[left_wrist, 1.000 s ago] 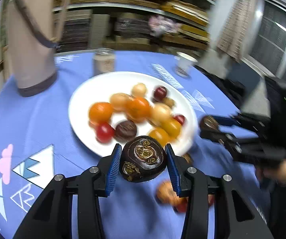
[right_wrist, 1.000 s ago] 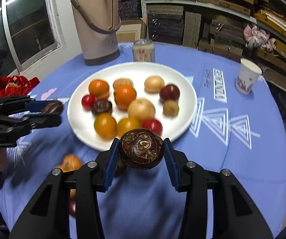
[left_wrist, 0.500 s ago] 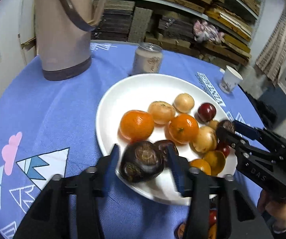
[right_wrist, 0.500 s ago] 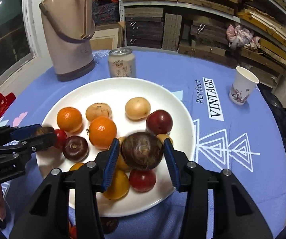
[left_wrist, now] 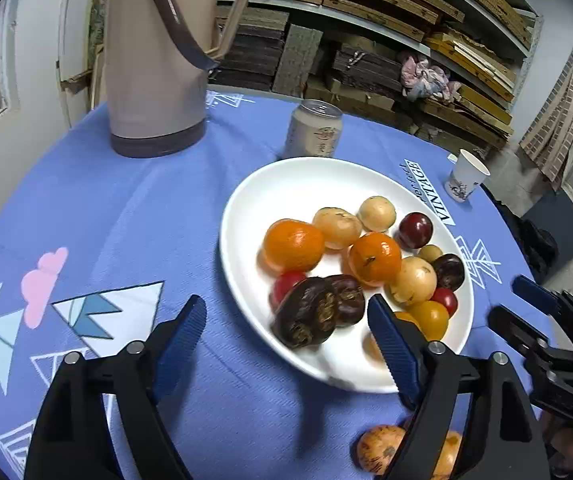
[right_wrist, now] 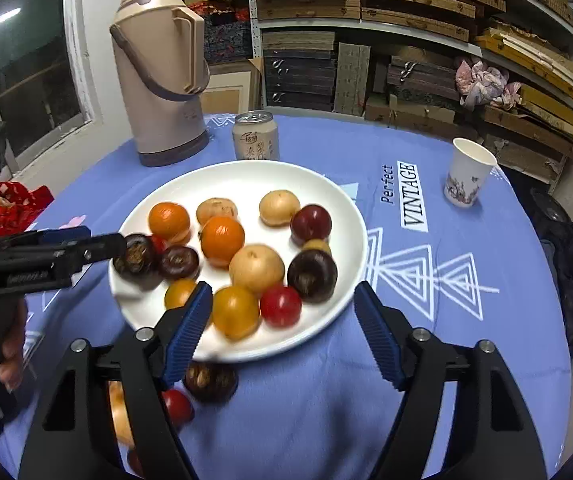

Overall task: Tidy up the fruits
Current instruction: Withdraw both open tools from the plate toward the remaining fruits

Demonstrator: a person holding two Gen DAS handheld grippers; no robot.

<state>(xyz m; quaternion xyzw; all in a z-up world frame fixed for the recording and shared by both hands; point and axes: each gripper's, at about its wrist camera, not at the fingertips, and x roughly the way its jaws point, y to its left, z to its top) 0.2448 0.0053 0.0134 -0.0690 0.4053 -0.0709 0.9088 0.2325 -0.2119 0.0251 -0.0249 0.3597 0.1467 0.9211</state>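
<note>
A blue cloth [right_wrist: 426, 352] covers the table, bearing a flask [right_wrist: 162, 80], a white plate [right_wrist: 242, 176], a can [right_wrist: 255, 136] and a cup [right_wrist: 466, 176]. Both claws, the left gripper [left_wrist: 286, 332] and right gripper [right_wrist: 282, 316], have just been opening and stand released over the plate's near rim, nothing pressed between their pads. Most fruits lie on the plate, including a dark fruit [left_wrist: 310, 316] ahead of the left gripper and another [right_wrist: 312, 276] ahead of the right; a few fruits [right_wrist: 210, 382] lie on the cloth beside the near rim.

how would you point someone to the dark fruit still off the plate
Start at the white plate on the blue tablecloth. Just past its near rim, on the cloth, lies a dark brown fruit. A small red fruit sits beside it; this one is almost black.
</note>
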